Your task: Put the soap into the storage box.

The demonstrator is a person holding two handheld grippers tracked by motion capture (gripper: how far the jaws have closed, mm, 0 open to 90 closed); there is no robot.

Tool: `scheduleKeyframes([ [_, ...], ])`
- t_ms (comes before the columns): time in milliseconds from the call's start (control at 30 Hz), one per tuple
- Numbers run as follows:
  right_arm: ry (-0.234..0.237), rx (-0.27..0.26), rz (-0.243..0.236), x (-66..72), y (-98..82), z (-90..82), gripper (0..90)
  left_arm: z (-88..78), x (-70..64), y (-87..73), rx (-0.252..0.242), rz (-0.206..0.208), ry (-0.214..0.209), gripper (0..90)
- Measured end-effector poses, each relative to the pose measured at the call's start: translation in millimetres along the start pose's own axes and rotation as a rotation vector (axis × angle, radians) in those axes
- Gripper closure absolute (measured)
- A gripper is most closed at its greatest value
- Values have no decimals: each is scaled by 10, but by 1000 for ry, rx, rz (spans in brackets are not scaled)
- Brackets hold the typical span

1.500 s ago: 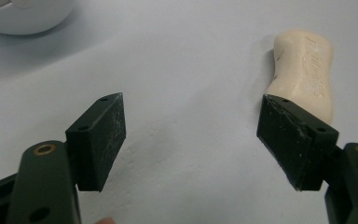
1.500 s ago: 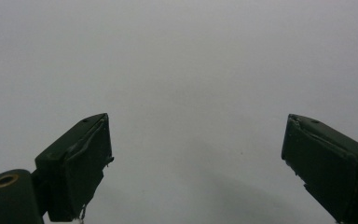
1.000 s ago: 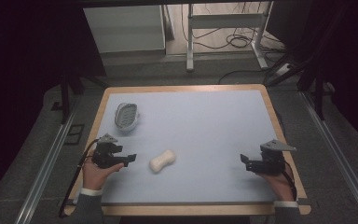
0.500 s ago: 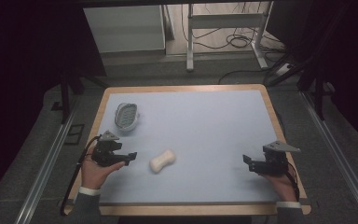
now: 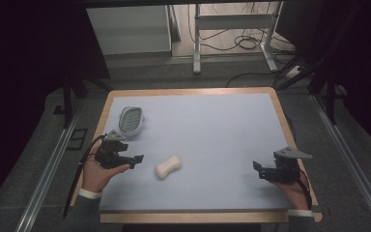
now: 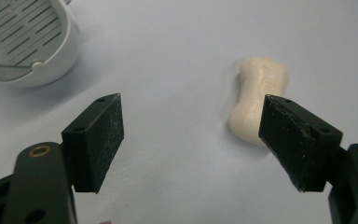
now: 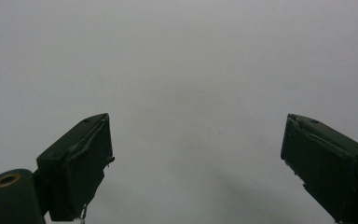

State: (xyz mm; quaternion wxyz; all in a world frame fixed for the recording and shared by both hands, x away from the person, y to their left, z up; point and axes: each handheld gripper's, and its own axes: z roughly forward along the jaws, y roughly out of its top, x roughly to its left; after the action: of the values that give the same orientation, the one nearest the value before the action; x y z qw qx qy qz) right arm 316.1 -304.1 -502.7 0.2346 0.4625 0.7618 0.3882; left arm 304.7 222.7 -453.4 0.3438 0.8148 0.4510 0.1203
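Cream-white, bone-shaped bar of soap lies flat on the pale blue desk, toward the front left, free of any grip. In the left gripper view the soap sits just beyond the right jaw tip, ahead and off to that side, not between the pads.

Left hand-held gripper: jaws have just been opening and now stand wide apart, nothing between them; it points toward the soap from just beside it.

White oval soap dish with slotted insert stands empty near the left rear of the soap, apart from it.

Right hand-held gripper: jaws spread, nothing held, well apart from the soap at the front right.

Judgement: pick not yet made; soap likely bound for the dish. Grasp, carry and placement all remain.
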Motion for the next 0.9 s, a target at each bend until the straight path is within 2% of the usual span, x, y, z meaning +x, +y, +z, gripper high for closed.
scheduleKeyframes([
  [500,-10,4,-9,-15,-21,-36,91,65,-91,153,40,75,7,223],
  [700,-9,4,-11,-2,-12,-35,91,97,-146,225,55,107,-4,221],
  [900,-8,0,-13,-1,3,-28,91,199,-219,284,86,137,-19,217],
])
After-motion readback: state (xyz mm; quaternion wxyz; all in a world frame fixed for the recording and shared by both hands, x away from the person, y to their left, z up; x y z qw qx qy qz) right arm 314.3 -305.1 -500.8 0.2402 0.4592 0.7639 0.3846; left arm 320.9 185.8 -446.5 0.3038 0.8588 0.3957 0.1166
